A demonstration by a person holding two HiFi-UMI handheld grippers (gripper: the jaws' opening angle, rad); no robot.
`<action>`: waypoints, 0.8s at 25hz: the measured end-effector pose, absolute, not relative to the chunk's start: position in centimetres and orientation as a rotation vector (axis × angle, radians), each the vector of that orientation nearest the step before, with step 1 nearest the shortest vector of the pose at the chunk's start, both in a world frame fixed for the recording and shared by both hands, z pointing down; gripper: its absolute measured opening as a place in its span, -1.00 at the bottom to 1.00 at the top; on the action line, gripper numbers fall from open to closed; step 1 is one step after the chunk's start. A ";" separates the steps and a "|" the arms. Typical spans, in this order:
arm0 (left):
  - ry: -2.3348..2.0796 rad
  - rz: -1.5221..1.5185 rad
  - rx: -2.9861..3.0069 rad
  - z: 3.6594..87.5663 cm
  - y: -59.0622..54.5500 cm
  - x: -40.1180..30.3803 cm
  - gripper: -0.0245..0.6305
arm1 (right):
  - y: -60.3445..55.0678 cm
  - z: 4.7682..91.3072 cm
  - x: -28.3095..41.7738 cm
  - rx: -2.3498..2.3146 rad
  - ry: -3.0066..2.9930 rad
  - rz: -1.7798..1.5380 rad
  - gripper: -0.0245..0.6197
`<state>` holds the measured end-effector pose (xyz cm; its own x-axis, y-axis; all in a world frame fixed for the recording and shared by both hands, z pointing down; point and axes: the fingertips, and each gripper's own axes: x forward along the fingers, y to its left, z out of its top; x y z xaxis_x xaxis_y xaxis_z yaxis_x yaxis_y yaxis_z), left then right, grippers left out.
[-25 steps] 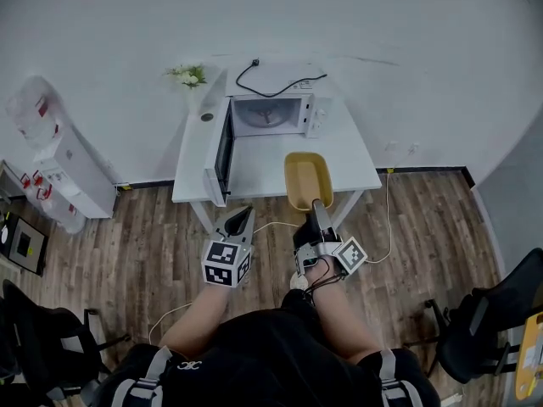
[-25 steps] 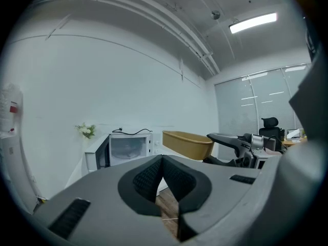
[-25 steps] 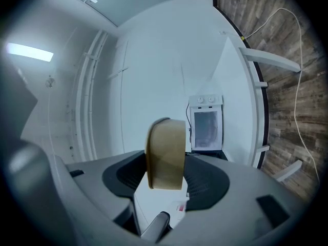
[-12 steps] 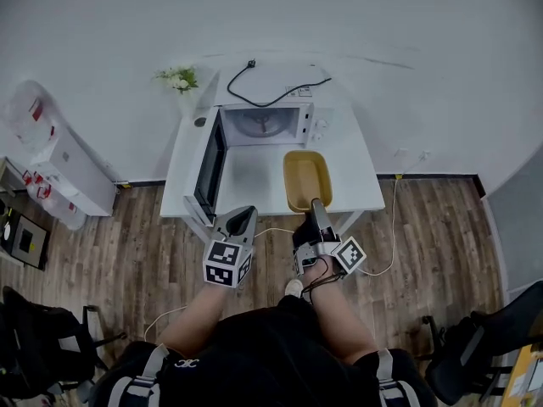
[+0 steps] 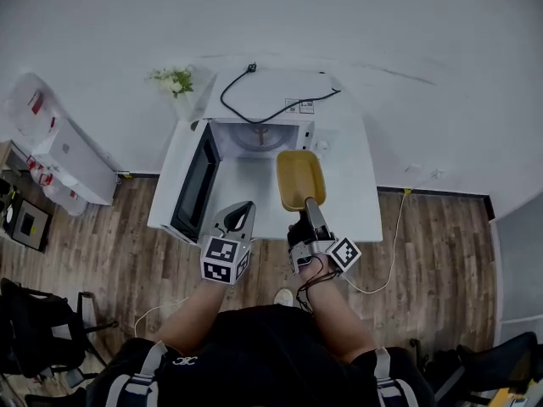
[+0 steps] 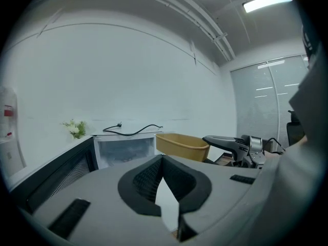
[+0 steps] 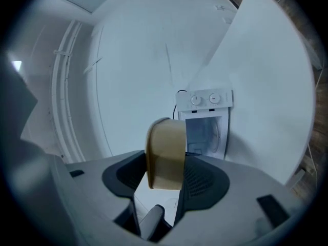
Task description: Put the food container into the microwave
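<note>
The yellow food container (image 5: pixel 300 179) hangs over the white table (image 5: pixel 352 206), just in front of the open microwave (image 5: pixel 259 134). My right gripper (image 5: pixel 307 207) is shut on its near rim; in the right gripper view the container (image 7: pixel 166 152) stands between the pads, with the microwave (image 7: pixel 207 129) beyond it. The microwave door (image 5: pixel 193 181) is swung out to the left. My left gripper (image 5: pixel 237 220) is shut and holds nothing, at the table's front edge beside the door. The left gripper view shows the container (image 6: pixel 182 145) to the right of the microwave (image 6: pixel 125 150).
A black power cable (image 5: pixel 259 87) lies on top of the microwave. A small vase of flowers (image 5: pixel 172 80) stands at the table's back left corner. A water dispenser (image 5: pixel 51 142) stands by the wall at left, and a dark chair (image 5: pixel 34 329) at lower left.
Both grippers have moved forward toward the table. The container, which hung over the table's front edge, now sits nearer the microwave opening. The table and microwave appear closer.
</note>
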<state>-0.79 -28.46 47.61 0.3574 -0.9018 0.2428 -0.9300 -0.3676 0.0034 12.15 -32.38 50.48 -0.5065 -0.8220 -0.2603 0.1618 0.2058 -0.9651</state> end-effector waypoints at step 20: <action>-1.732 0.312 2.335 51.8 -42.6 -5.2 -0.92 | -49.0 58.4 6.9 -0.693 1.629 -1.596 -0.20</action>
